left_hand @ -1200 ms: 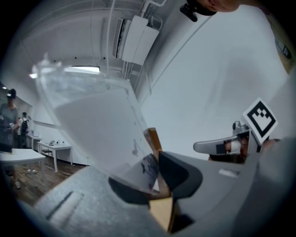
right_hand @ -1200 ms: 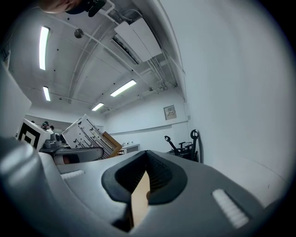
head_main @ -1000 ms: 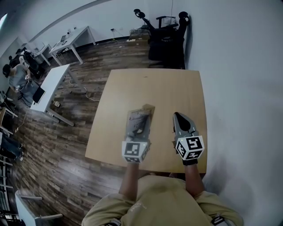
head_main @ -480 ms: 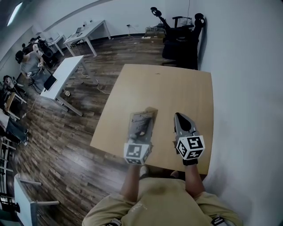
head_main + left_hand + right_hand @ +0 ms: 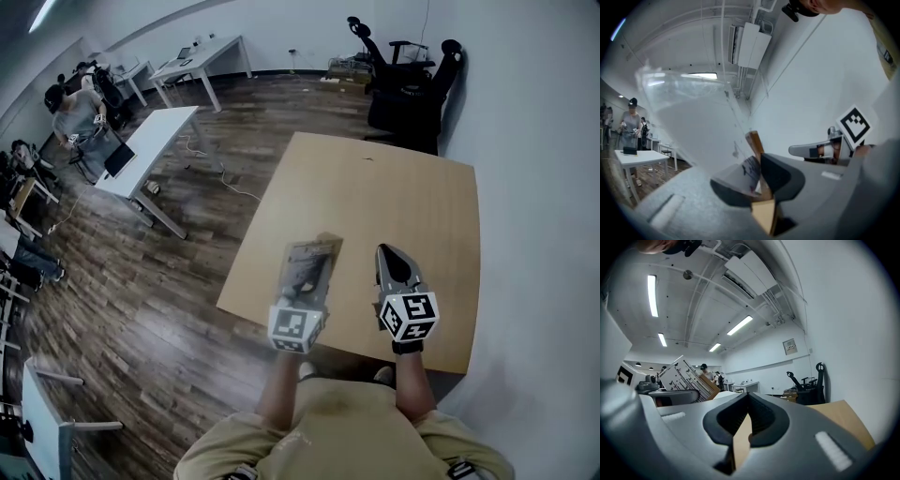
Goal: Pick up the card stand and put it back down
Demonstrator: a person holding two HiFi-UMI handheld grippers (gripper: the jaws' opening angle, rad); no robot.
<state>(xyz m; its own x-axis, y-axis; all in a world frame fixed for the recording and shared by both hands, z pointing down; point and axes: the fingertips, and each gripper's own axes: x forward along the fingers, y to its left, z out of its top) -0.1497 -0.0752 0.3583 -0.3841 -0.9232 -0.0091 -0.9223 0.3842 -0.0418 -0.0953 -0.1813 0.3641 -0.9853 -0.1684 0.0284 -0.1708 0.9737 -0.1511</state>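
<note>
Floor [image 5: 187,281]: dark wood planks, left of and beyond the table.
Wall [image 5: 544,187]: plain white, along the table's right edge.
Table [image 5: 412,206]: light wooden top, bare apart from what is held over it.
White desks [image 5: 150,150]: well apart to the far left, with a person [image 5: 75,108] standing beside them.
Office chairs [image 5: 408,80]: black, against the wall past the table's far edge.
Card stand [image 5: 309,267]: a clear panel on a wooden base, tilted, over the near-left part of the table; whether its base touches the top cannot be told.
Left gripper [image 5: 759,161]: jaws narrowed down and clamped on the card stand's wooden base, the clear panel rising up and to the left of them.
Right gripper [image 5: 386,251]: jaws closed together with nothing between them, over the near-right part of the table, beside the stand but apart from it.
</note>
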